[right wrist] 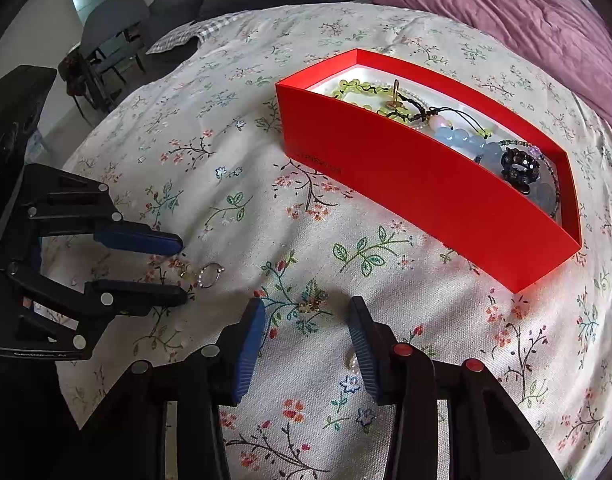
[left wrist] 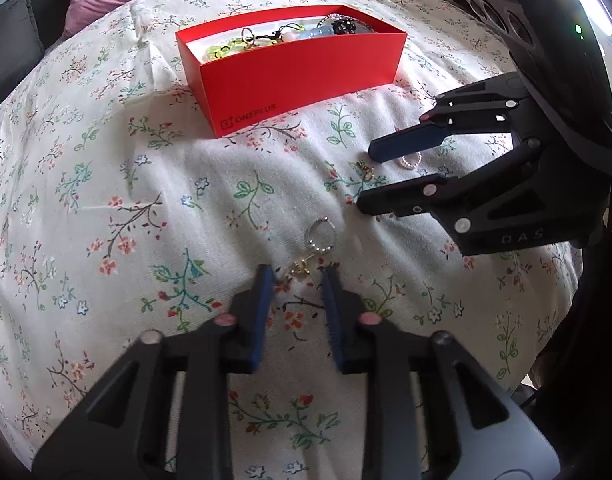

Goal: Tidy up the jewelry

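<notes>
A red box (left wrist: 294,80) (right wrist: 426,188) with several beaded bracelets and charms in it sits on a floral bedspread. My left gripper (left wrist: 298,276) (right wrist: 182,268) is open, its tips either side of a small gold charm (left wrist: 300,269); a beaded silver ring (left wrist: 320,236) (right wrist: 210,274) lies just beyond. My right gripper (right wrist: 308,306) (left wrist: 364,178) is open over a small gold earring (right wrist: 312,306) (left wrist: 365,169). A pearl ring (left wrist: 411,161) (right wrist: 352,362) lies beside its right finger.
The floral bedspread (left wrist: 106,200) covers the whole surface. A purple duvet (right wrist: 526,12) is bunched behind the box. Grey chairs (right wrist: 114,28) stand beyond the bed's far left edge.
</notes>
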Available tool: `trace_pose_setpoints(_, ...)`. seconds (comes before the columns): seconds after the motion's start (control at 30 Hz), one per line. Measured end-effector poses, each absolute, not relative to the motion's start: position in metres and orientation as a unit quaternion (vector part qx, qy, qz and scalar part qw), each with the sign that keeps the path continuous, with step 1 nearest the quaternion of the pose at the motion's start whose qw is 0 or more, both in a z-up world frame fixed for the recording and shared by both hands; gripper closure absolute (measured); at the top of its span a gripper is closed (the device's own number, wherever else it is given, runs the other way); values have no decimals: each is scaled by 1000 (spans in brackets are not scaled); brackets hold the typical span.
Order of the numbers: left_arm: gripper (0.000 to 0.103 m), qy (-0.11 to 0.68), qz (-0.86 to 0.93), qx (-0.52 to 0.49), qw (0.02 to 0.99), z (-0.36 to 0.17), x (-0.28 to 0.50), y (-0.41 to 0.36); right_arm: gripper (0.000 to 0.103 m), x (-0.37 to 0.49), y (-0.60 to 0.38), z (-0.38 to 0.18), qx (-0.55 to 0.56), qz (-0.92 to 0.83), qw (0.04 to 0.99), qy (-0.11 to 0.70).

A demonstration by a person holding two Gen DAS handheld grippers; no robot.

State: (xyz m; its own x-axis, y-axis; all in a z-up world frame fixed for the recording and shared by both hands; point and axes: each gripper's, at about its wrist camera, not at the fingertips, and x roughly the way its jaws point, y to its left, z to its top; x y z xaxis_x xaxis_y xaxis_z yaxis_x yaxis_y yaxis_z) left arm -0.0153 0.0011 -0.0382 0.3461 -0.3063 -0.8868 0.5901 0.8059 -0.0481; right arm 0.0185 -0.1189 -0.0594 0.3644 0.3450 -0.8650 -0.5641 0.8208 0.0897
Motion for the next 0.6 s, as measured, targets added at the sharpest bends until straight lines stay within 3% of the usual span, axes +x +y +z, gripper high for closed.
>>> trace_pose_setpoints(0.2, 95, 500, -278, 147, 807, -40, -17, -5, 72, 17, -119, -60, -111, 281, 820, 486)
trace_pose_setpoints(0.37, 97, 504, -271, 143, 807, -41, -16, -7, 92, 22, -118, -60, -105, 284, 817, 490)
trace_pose_setpoints(0.6, 97, 505, -260, 135, 812, -34, -8, -3, 93, 23, -126, -50, -87, 276, 819, 496)
